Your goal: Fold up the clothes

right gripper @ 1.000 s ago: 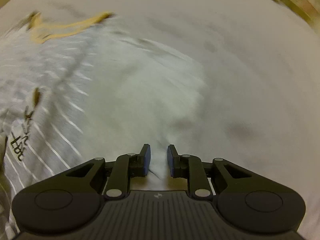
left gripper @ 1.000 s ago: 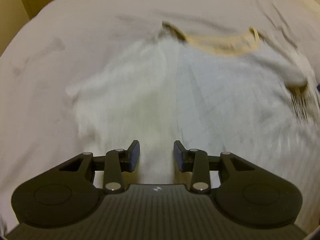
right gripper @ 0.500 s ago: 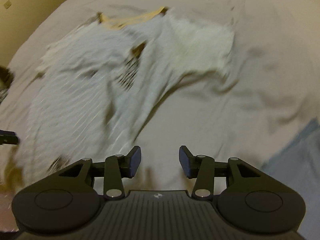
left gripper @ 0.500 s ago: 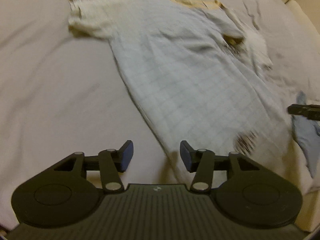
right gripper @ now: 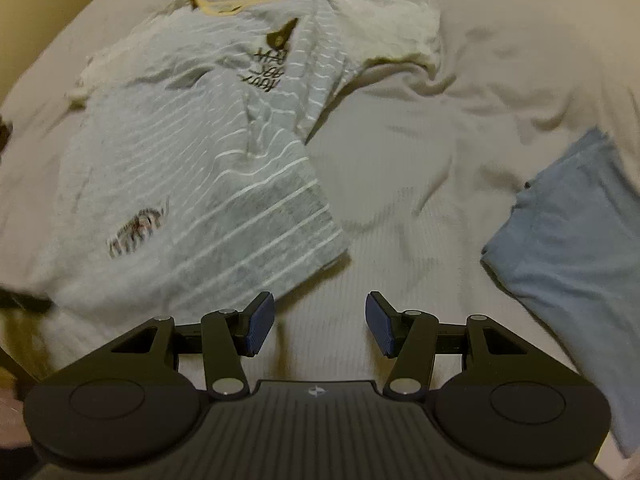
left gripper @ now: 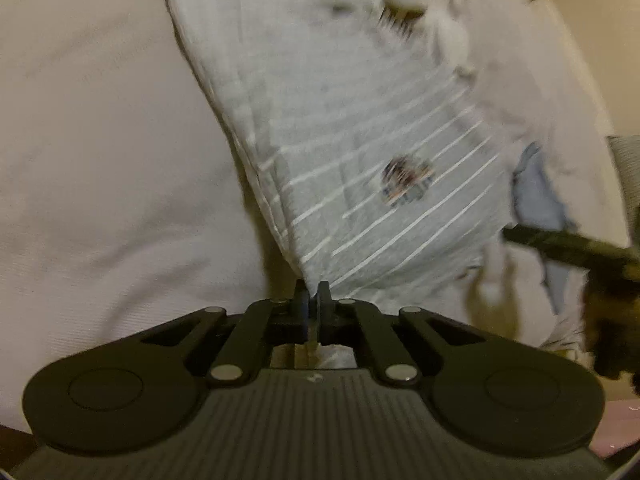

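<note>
A pale grey striped T-shirt (right gripper: 192, 168) with a yellow collar (right gripper: 240, 2) and cream sleeves lies spread on the bed, collar at the far end. In the left wrist view the same T-shirt (left gripper: 360, 152) runs away from me, and my left gripper (left gripper: 312, 294) is shut on its near bottom-left hem corner. My right gripper (right gripper: 318, 320) is open just past the shirt's bottom-right corner, over bare sheet, with nothing between its fingers. The right gripper's dark body (left gripper: 576, 246) shows at the right edge of the left wrist view.
A light beige sheet (right gripper: 400, 168) covers the bed, wrinkled to the right of the shirt. A folded blue garment (right gripper: 568, 232) lies at the right, also visible as blue cloth (left gripper: 540, 196) beyond the shirt. The bed's far edge and a wall show at the upper right.
Both grippers have drawn back from the shoulders to the hem end. The left gripper has shut on the hem corner. The right gripper has opened wider near the other corner.
</note>
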### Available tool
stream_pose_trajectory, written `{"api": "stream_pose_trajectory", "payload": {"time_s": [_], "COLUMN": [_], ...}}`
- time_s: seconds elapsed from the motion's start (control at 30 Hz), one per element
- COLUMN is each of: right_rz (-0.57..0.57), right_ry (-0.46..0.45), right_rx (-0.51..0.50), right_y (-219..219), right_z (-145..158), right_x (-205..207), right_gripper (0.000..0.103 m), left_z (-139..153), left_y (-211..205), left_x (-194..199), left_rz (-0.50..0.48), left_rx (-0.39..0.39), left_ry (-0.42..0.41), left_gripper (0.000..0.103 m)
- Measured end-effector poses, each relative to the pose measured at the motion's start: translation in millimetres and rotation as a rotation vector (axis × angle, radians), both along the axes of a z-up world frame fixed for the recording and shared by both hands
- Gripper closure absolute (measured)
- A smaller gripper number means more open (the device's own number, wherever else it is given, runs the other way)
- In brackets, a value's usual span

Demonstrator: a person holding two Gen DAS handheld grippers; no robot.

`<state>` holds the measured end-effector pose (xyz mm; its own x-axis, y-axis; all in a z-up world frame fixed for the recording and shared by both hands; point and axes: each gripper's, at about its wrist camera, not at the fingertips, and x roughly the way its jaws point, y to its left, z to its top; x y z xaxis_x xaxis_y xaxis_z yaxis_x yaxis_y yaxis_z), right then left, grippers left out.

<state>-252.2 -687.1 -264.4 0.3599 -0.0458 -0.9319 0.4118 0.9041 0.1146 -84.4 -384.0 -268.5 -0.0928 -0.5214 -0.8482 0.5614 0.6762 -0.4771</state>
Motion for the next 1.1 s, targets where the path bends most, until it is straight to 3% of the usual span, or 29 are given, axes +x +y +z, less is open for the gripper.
{"api": "stream_pose_trajectory", "payload": {"time_s": [0.13,0.37,0.63,0.8,0.9,0.97,1.0,1.03,1.1], "right_rz": [0.043,0.059,-0.271,-0.45,-0.482,-0.472,-0.468,-0.466,-0.444], "right_ry": [-0.01,-0.052,-0.151,-0.205,-0.239,-0.241,-0.239,-0.232,-0.213], "right_rx": [-0.061,-0.099,0.089,0.252,0.389,0.474,0.51,0.53,0.525], "right_y": [35,87,47,18,12,9,7,5,2], "right_z": [0,-14,-21,-38,-58,-70,-74,-73,-63], "right_x": [-4,2,-29,-51,-45,-39,-36,-34,-33], "right_gripper": [0.042,0.041,0.043,0.048,0.049,0.071,0.09,0.096,0.097], "left_z": [36,34,21,1,-8,-14,-16,-14,-8], "left_y": [48,105,102,102,97,92,89,88,85], "left_x": [35,94,114,110,102,95,92,90,86], "left_rz": [0.043,0.048,-0.043,-0.035,-0.031,-0.046,-0.056,-0.071,-0.106], "left_rx": [-0.019,0.056,0.136,0.183,0.208,0.23,0.24,0.243,0.24], "left_ry": [-0.058,-0.1,-0.187,-0.17,-0.152,-0.149,-0.149,-0.151,-0.156], "left_gripper": [0.103,0.103,0.103,0.102,0.1,0.1,0.1,0.102,0.103]}}
